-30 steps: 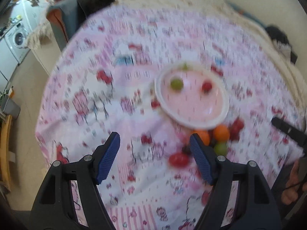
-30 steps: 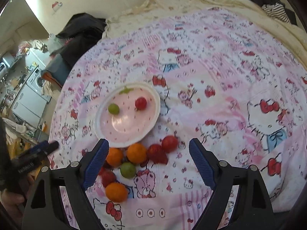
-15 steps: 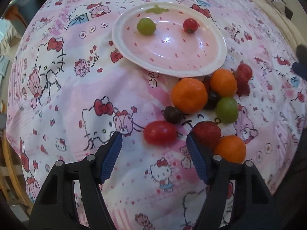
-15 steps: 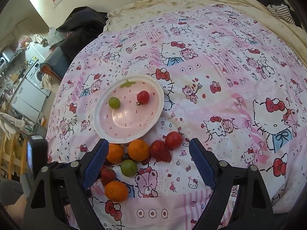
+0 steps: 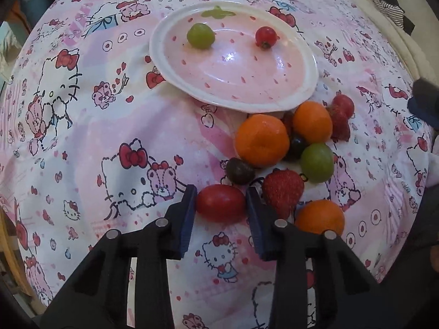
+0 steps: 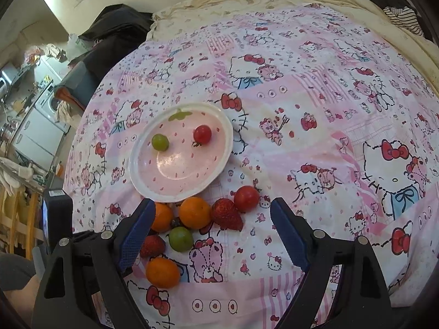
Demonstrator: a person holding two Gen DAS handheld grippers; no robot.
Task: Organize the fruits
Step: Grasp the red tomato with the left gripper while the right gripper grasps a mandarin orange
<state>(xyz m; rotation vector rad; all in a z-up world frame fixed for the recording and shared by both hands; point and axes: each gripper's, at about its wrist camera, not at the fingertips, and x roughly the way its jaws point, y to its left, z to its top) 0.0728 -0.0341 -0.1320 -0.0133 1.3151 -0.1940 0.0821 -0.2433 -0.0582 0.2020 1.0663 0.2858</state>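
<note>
your left gripper (image 5: 221, 203) has just been closing its jaws, and the blue pads now sit against both sides of the red tomato (image 5: 220, 203), low in the frame's centre. just right of it lie a strawberry (image 5: 282, 189) and a mandarin (image 5: 319, 216). the pink plate (image 5: 310, 87), above, holds a green grape (image 5: 200, 35) and a cherry tomato (image 5: 265, 37). your right gripper (image 6: 210, 233) stands wide, holding nothing, above the fruit cluster on the bedsheet (image 6: 329, 109).

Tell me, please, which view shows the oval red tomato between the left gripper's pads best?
The left wrist view: the oval red tomato sits large and unobstructed between the left gripper pads. In the right wrist view it is hidden from sight behind that camera's own finger.
</note>
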